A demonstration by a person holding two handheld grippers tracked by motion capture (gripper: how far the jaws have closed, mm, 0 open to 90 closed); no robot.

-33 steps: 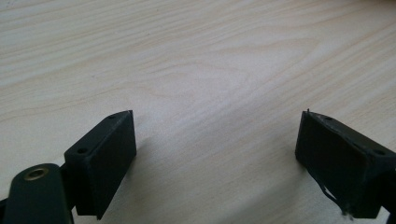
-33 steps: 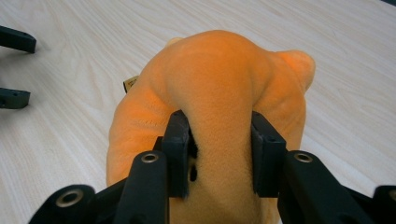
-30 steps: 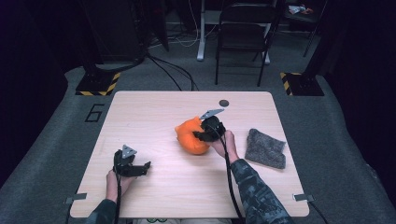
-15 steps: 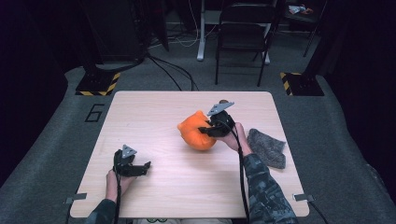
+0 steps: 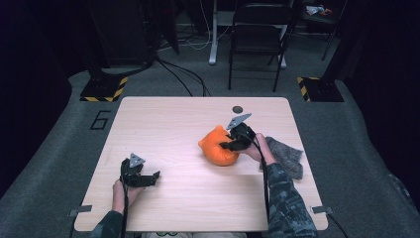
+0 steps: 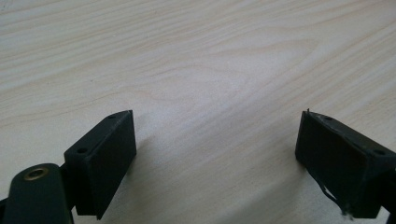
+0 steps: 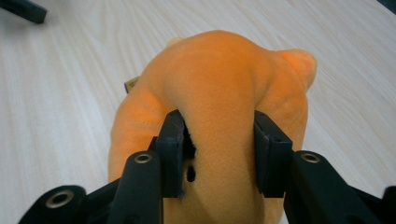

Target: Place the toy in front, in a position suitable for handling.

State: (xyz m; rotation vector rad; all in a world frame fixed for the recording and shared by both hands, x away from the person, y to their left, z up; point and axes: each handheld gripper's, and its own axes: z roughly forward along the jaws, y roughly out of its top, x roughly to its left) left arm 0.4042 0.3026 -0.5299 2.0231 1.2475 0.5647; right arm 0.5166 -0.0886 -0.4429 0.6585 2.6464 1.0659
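Shifted since a second ago: right gripper point(image 5: 229, 145) and orange plush toy point(image 5: 218, 146), carried together toward the right side of the table point(image 5: 163, 124), nearer the grey cloth point(image 5: 286, 155). Left gripper point(image 5: 152, 177) unmoved, parked at the near left of the table.

Right gripper, high view: lying level at the plush's right flank, grey three-cornered plate up, cable trailing back along the camouflage sleeve point(image 5: 285, 198). Right gripper view: fingers point(image 7: 173, 149) either side of a raised fold of orange plush point(image 7: 219, 107), both pads against the fabric, fold bulging up between them. Pinch on the plush, though jaws just been easing apart. Small dark hole or seam gap seen in the fabric beside the left pad. Tan tag or label corner poking out at the plush's left edge; too small to read.

Plush toy: resting on the table, right of centre, just beside the grey cloth, not clearly touching it from above.

Left gripper view: fingers point(image 6: 105, 158) spread wide over bare wood grain, nothing between them, close above or on the table surface; contact could not be told.

Also noted: small dark round disc point(image 5: 237, 109) on the table's far side, well apart from the plush. Black folding chair point(image 5: 257, 44) on the carpet beyond the table.
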